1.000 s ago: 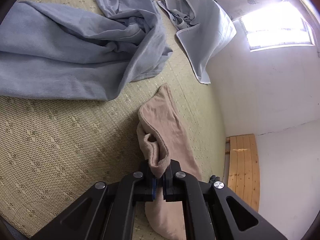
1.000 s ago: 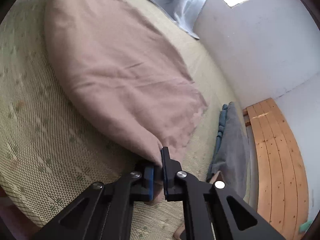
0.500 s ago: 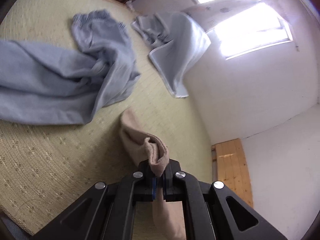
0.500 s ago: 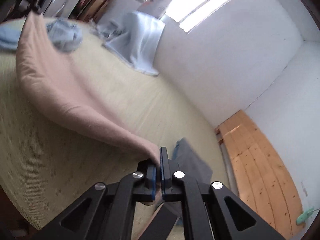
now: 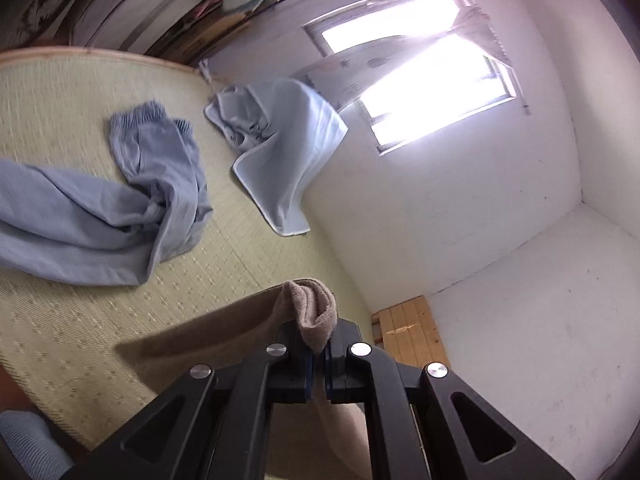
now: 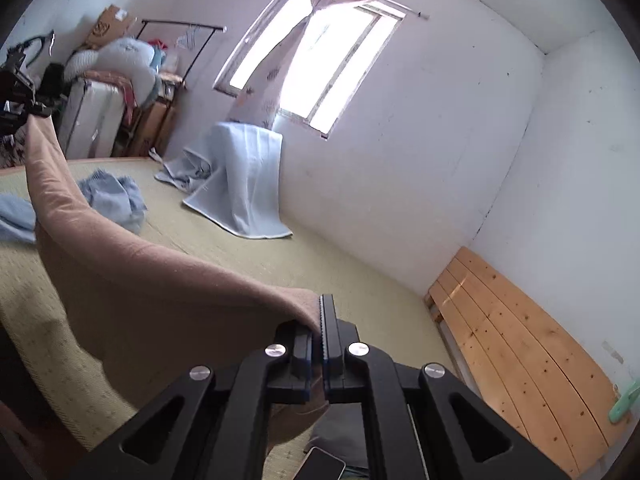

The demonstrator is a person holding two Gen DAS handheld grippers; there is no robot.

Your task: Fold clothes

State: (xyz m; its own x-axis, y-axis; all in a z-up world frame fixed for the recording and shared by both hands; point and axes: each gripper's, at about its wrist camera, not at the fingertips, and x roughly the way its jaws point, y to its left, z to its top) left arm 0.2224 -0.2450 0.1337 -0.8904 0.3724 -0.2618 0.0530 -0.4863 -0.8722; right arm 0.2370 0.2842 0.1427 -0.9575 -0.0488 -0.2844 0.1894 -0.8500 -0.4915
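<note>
A tan-pink garment point(image 6: 132, 280) hangs stretched in the air above the woven mat point(image 6: 352, 280). My right gripper point(image 6: 319, 330) is shut on one of its corners. My left gripper point(image 5: 318, 346) is shut on the other end, a bunched fold of the tan-pink garment point(image 5: 312, 308); that gripper also shows at the far left of the right wrist view point(image 6: 20, 96). Crumpled light-blue trousers point(image 5: 120, 216) lie on the mat point(image 5: 60, 340), beyond the lifted garment.
A pale-blue cloth point(image 5: 280, 148) is draped at the mat's far side under the window point(image 6: 320, 56). Wooden slats point(image 6: 520, 352) run along the wall at right. A phone point(image 6: 320, 466) and a dark folded cloth point(image 6: 344, 436) lie below my right gripper. Storage clutter point(image 6: 108, 92) stands at back left.
Both grippers have risen and tilted up, lifting the tan-pink garment off the mat; it now hangs stretched between them. The views now show walls and window.
</note>
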